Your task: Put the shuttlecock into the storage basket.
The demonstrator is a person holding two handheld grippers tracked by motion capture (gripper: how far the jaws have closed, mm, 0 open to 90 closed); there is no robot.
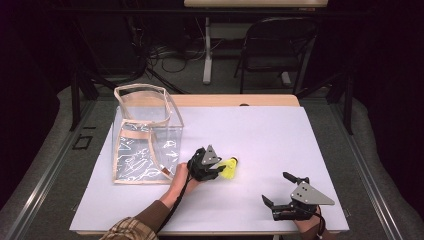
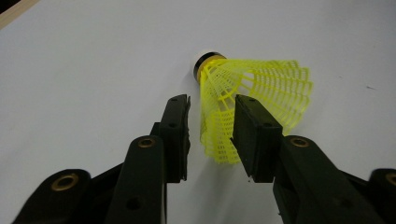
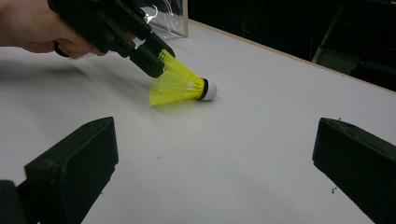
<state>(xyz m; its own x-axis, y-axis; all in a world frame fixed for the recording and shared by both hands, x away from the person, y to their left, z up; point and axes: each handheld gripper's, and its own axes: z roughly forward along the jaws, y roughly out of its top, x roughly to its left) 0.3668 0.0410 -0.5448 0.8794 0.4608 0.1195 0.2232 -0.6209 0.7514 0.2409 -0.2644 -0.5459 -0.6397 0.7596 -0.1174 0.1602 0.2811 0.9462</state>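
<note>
Two grippers: both over the white table (image 1: 260,135).
High view, left gripper (image 1: 216,169): at the shuttlecock (image 1: 229,168), which lies on its side just right of it; clear bag (image 1: 145,135) stands behind to its left.
High view, right gripper (image 1: 280,189): jaws spread wide, holding nothing, well apart from the shuttlecock.
Left gripper view: jaws part-open astride the yellow skirt (image 2: 254,100); one pad (image 2: 254,128) touches it, the other stands clear; cork points away.
Right gripper view: own jaws wide apart; shuttlecock (image 3: 182,84) ahead on the table, left gripper (image 3: 156,60) at its skirt.
</note>
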